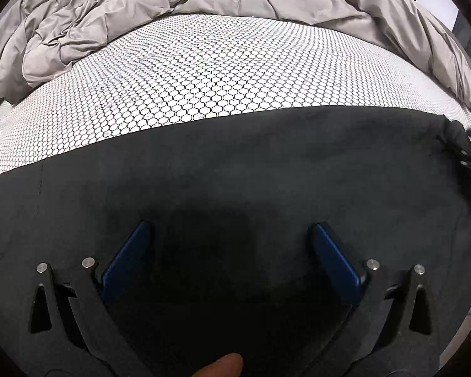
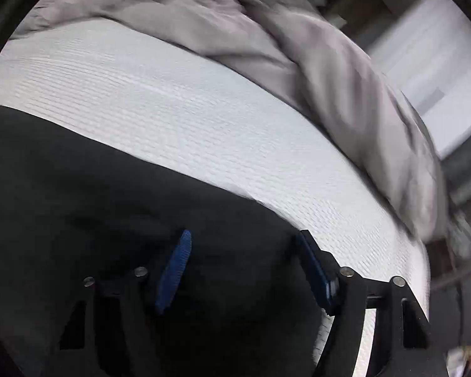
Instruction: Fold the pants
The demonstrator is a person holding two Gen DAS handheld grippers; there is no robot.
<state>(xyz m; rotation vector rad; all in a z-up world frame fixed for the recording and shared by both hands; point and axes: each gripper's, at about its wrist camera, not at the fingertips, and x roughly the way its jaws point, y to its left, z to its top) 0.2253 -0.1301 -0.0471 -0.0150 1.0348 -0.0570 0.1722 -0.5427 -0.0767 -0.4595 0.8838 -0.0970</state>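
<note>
Your left tongs [image 1: 229, 232] hung released over black pants [image 1: 235, 163], nothing clamped. Pants lay on bed's patterned sheet [image 1: 204, 72], long axis running left-right; both ends cut off by frame. Drawstring bunch [image 1: 464, 154] at right edge suggested waist pointing right. Grey duvet [image 1: 141, 9] crumpled behind. Your right view blurred: right tongs [image 2: 243, 235] parted over pants' edge, grasping nothing visible.

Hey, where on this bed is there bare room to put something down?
The patterned sheet is bare between the black pants in front and the bunched grey duvet behind and to the right. The near edge is taken up by the pants, with both grippers over them.
</note>
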